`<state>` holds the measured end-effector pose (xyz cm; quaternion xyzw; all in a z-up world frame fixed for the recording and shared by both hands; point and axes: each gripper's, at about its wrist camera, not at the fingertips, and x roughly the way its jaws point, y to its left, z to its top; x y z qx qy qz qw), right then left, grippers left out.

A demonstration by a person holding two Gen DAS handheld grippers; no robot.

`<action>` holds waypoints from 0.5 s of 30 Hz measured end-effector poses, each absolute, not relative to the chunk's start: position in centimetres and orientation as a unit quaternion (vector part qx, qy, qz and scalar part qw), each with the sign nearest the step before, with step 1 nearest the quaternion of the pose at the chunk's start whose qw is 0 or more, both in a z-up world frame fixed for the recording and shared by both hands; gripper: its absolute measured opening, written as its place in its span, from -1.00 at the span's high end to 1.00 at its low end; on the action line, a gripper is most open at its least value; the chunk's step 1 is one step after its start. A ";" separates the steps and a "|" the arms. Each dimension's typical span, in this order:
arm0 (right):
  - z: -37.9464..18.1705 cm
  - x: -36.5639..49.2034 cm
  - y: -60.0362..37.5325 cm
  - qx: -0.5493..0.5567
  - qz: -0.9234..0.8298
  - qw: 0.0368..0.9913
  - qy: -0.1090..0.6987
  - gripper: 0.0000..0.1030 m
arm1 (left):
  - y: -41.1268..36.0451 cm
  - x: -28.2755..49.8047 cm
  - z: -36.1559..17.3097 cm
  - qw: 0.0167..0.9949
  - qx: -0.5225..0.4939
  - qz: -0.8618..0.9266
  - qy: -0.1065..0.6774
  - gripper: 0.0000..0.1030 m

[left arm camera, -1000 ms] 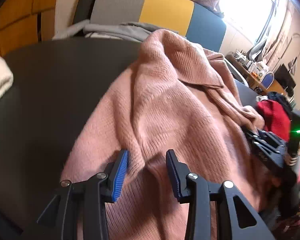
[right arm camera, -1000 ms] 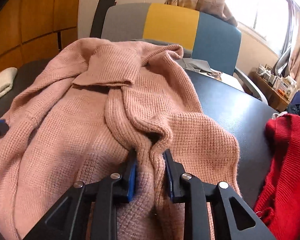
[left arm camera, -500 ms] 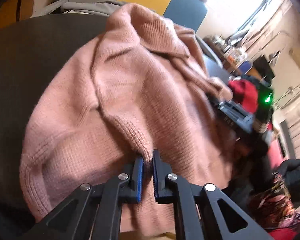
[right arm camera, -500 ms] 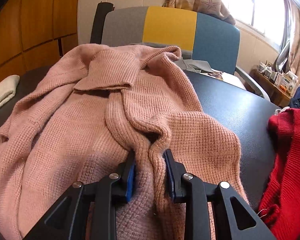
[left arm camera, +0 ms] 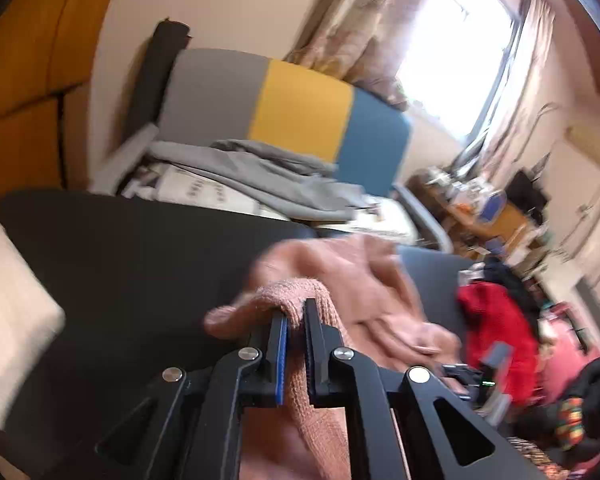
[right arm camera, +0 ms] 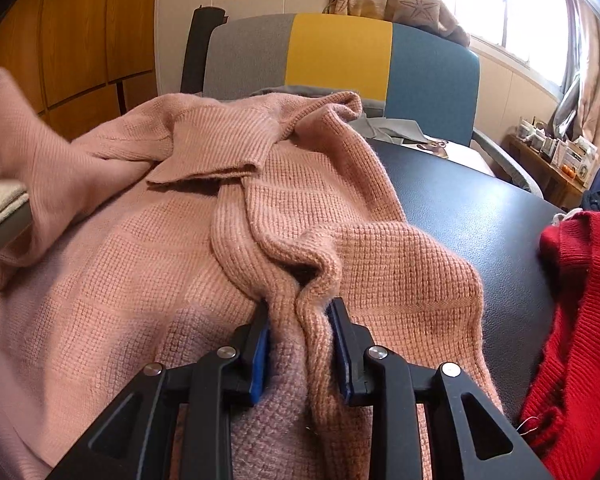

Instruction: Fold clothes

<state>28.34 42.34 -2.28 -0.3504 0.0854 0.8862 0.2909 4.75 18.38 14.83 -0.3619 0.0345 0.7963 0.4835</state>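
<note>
On dark tabletop (right arm camera: 480, 216): pink sweater (right arm camera: 148, 264) spread wide, collar toward twelve o'clock, one portion lifted at nine o'clock in right wrist view. Left gripper (left arm camera: 296, 322), jaws nearly together, clamped on a thin fold of sweater (left arm camera: 352, 280), the knit draped over and hanging between the fingers above the tabletop (left arm camera: 132, 264). Right gripper (right arm camera: 300, 320), jaws partly apart, pinching a thick bunched ridge of sweater low near six o'clock. Red garment (right arm camera: 572, 320) heaped at three o'clock, just beside the sweater's edge. White cloth (left arm camera: 8, 320) at nine o'clock in left wrist view. Grey-yellow-blue chair (right arm camera: 340, 56) at twelve o'clock beyond the tabletop.
</note>
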 end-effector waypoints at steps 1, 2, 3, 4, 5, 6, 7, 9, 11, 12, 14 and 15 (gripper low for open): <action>-2.3 28.3 42.4 -0.350 0.886 0.290 0.087 0.44 | 18.2 3.7 15.0 0.475 -0.361 0.801 0.044 0.89; -2.3 28.3 42.4 -0.349 0.887 0.290 0.089 0.44 | 18.5 2.7 14.9 0.464 -0.359 0.808 0.059 0.89; -2.4 28.3 42.4 -0.349 0.887 0.289 0.090 0.44 | 18.9 1.8 14.6 0.448 -0.358 0.816 0.079 0.89; -2.4 28.3 42.4 -0.349 0.887 0.289 0.091 0.43 | 19.4 0.8 13.8 0.429 -0.361 0.821 0.104 0.88; -2.4 28.2 42.5 -0.349 0.887 0.289 0.091 0.43 | 19.8 -0.3 13.0 0.410 -0.365 0.826 0.127 0.88; -2.4 28.2 42.5 -0.349 0.887 0.289 0.092 0.43 | 20.1 -1.5 12.1 0.389 -0.371 0.829 0.151 0.88; -2.4 28.2 42.5 -0.349 0.887 0.289 0.092 0.43 | 20.4 -2.6 11.1 0.368 -0.377 0.832 0.174 0.88; -2.4 28.2 42.4 -0.349 0.887 0.289 0.092 0.42 | 20.7 -4.5 8.4 0.331 -0.397 0.830 0.208 0.85; -2.5 28.2 42.5 -0.349 0.887 0.289 0.091 0.42 | 20.7 -6.0 5.1 0.297 -0.422 0.824 0.234 0.84; -2.5 28.2 42.5 -0.349 0.887 0.289 0.090 0.42 | 20.7 -6.7 3.5 0.281 -0.435 0.820 0.245 0.84; -2.5 28.2 42.6 -0.349 0.887 0.289 0.091 0.41 | 20.4 -6.7 0.6 0.265 -0.458 0.811 0.248 0.83; -2.5 28.2 42.7 -0.349 0.887 0.288 0.093 0.41 | 20.2 -6.4 -0.4 0.264 -0.464 0.808 0.248 0.82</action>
